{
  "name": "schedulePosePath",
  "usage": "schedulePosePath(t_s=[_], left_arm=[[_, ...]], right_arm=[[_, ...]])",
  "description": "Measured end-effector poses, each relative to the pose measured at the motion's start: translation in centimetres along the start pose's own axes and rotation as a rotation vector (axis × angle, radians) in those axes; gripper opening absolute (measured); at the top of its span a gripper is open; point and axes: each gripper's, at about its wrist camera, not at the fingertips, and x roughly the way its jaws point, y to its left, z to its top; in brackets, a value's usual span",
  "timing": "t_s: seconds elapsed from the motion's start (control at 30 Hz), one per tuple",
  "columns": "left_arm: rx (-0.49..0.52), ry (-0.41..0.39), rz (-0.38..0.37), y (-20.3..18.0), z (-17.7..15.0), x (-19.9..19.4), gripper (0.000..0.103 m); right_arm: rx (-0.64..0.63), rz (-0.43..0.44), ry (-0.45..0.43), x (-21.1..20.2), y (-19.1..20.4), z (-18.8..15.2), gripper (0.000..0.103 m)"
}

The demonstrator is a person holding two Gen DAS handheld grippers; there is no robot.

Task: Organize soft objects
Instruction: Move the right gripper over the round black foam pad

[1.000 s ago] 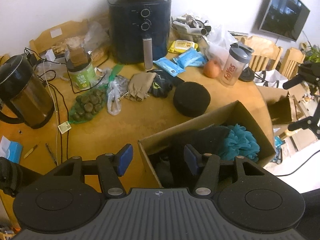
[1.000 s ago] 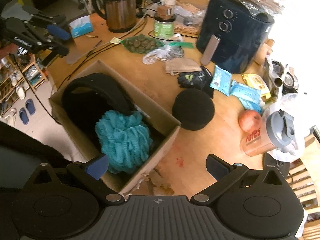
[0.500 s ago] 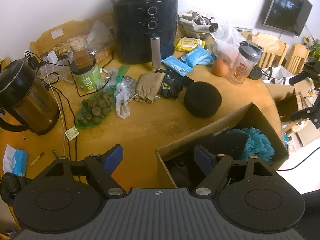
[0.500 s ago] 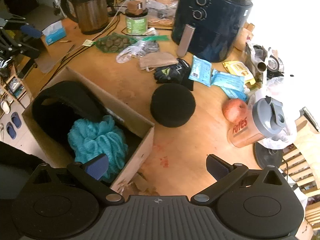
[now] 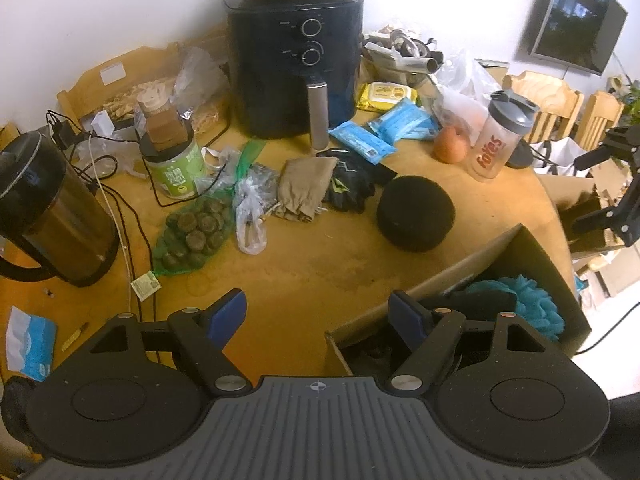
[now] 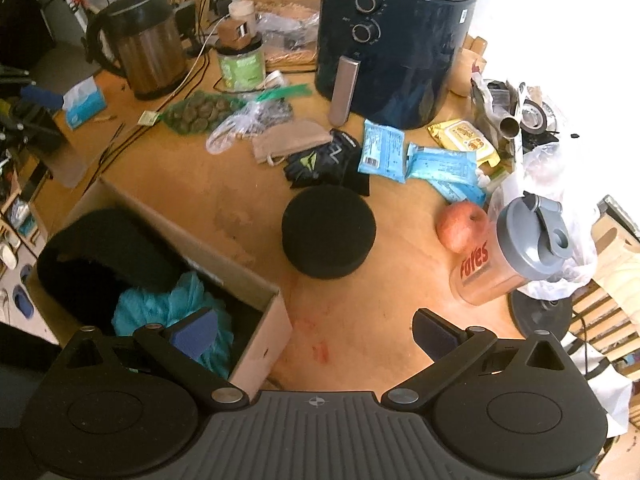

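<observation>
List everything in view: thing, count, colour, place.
cardboard box: one, brown, table's near edge
pouf: one, teal, in box
black cloth: one, in box
round foam pad: one, black, mid-table
gloves: black, behind pad
cloth pouch: one, tan, beside gloves
air fryer: one, black, back
kettle: one, steel, back left
wipe packs: blue
apple: one, red
shaker bottle: one, grey lid
left gripper: open
right gripper: open
</observation>
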Motion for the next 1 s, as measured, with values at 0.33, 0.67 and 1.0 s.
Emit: schedulePosePath(t_s=[0.33,0.67,1.0], left_arm=[[-0.046,0.011,0.031,1.1,0.0,1.1,0.078],[-0.096,0.031,0.014,1.7,-1.0,1.6,0.078],[-0.154,0.041,0.009,2.4,-2.1,1.5,0.078]], right_arm=[[0.014,-0.012,-0.019,2.0,-1.1,1.6,0.103],[0.007,-0.013,-0.001,6.1,-1.5,3.5,0.103],[0.024,0.005,0.062,12.0,-1.7,5.4,0.103]])
